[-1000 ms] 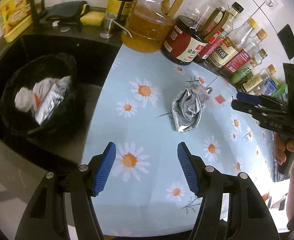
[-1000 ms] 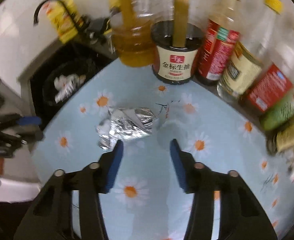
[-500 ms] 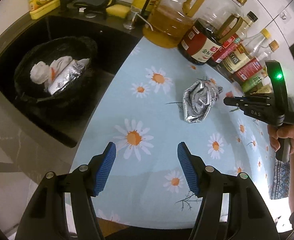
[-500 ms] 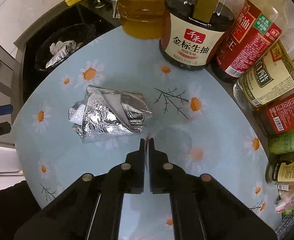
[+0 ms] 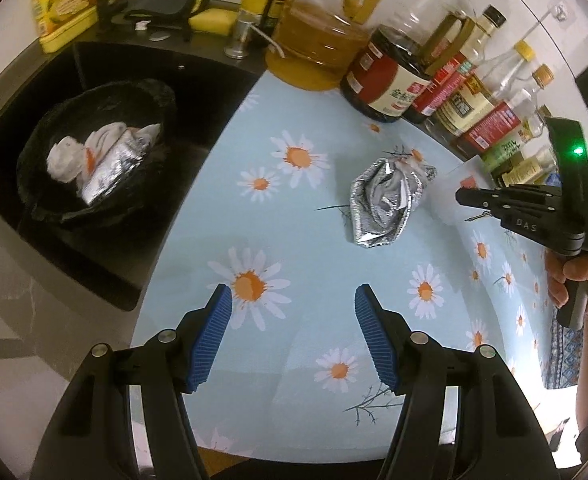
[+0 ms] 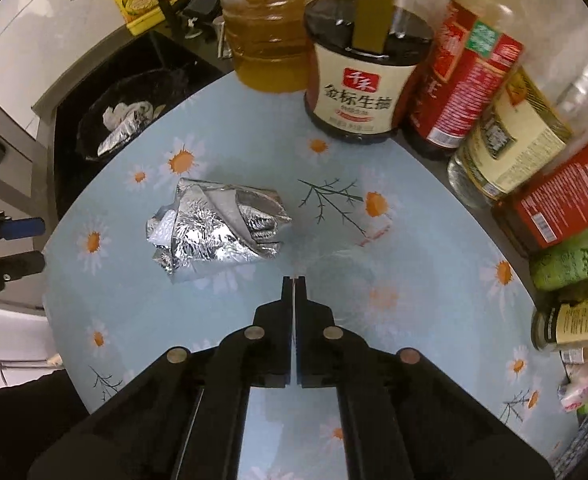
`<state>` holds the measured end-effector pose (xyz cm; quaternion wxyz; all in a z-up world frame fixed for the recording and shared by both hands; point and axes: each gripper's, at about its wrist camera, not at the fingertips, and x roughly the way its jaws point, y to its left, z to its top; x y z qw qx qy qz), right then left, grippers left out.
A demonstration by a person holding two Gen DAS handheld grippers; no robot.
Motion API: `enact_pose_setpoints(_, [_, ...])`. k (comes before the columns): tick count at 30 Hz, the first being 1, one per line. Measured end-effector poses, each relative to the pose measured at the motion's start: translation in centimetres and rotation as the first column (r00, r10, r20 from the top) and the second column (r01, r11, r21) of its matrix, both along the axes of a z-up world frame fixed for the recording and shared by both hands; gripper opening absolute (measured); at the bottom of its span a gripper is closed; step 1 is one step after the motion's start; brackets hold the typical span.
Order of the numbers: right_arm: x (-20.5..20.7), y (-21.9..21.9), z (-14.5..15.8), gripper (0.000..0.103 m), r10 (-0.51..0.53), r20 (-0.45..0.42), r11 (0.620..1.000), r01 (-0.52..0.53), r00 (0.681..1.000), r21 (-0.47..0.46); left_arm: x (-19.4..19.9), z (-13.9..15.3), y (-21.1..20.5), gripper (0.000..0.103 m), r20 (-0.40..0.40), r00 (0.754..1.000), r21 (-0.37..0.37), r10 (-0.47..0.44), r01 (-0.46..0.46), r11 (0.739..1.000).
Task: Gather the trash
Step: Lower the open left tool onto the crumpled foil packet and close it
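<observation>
On the daisy-print table (image 5: 294, 240), our crumpled foil wrapper (image 6: 218, 230) lying free mid-cloth, our right tongs (image 6: 294, 278) pressed together just beside it gripping nothing, our left tongs (image 5: 290, 300) spread wide nearer us, bin (image 5: 94, 152) with trash left of the table, sauce bottles (image 6: 466, 80) behind.

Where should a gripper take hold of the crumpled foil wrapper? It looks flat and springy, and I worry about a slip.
Probably best across the bulkier crumpled middle of the foil wrapper, coming down from above. It lies flat and alone on the daisy tablecloth, apart from the bottles, so the fingers can straddle its narrower width. The right gripper is shut and would need opening; the left gripper is already open.
</observation>
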<state>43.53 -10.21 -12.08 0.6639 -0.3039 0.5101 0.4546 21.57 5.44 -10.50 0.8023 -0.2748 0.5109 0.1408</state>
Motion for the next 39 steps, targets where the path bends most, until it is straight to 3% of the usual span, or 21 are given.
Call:
enact_pose_setpoints(3, [-0.2, -1.1, 0.9, 0.002, -0.024, -0.002, 0.999, 0.025, 1.0, 0.03, 1.2, 0.4, -0.4, 0.075, -0.004, 0.999, 0.021, -0.035, 0.035, 0.999])
enact_pose_setpoints(10, [-1.2, -5.0, 2.3, 0.002, -0.132, -0.055, 0.985, 0.137, 0.99, 0.103, 5.5, 0.8, -1.5, 0.075, -0.037, 0.984, 0.066, -0.177, 0.179, 0.982])
enact_pose_setpoints(14, [-2.0, -7.9, 2.6, 0.002, -0.204, -0.084, 0.968, 0.213, 0.975, 0.131, 8.8, 0.5, -2.2, 0.075, -0.072, 0.96, 0.094, -0.271, 0.277, 0.956])
enact_pose_setpoints(21, [-3.7, -12.7, 3.8, 0.002, -0.326, -0.098, 0.925, 0.339, 0.94, 0.174, 13.7, -1.1, -4.4, 0.075, -0.152, 0.898, 0.136, -0.412, 0.432, 0.892])
enact_pose_setpoints(30, [-6.6, -16.9, 4.7, 0.002, -0.424, -0.121, 0.872, 0.441, 0.898, 0.212, 17.1, -4.1, -5.5, 0.075, -0.262, 0.843, 0.164, -0.47, 0.518, 0.839])
enact_pose_setpoints(39, [-7.3, -18.1, 4.5, 0.002, -0.454, -0.147, 0.85, 0.476, 0.879, 0.225, 18.3, -5.2, -5.9, 0.073, -0.286, 0.825, 0.181, -0.488, 0.546, 0.818])
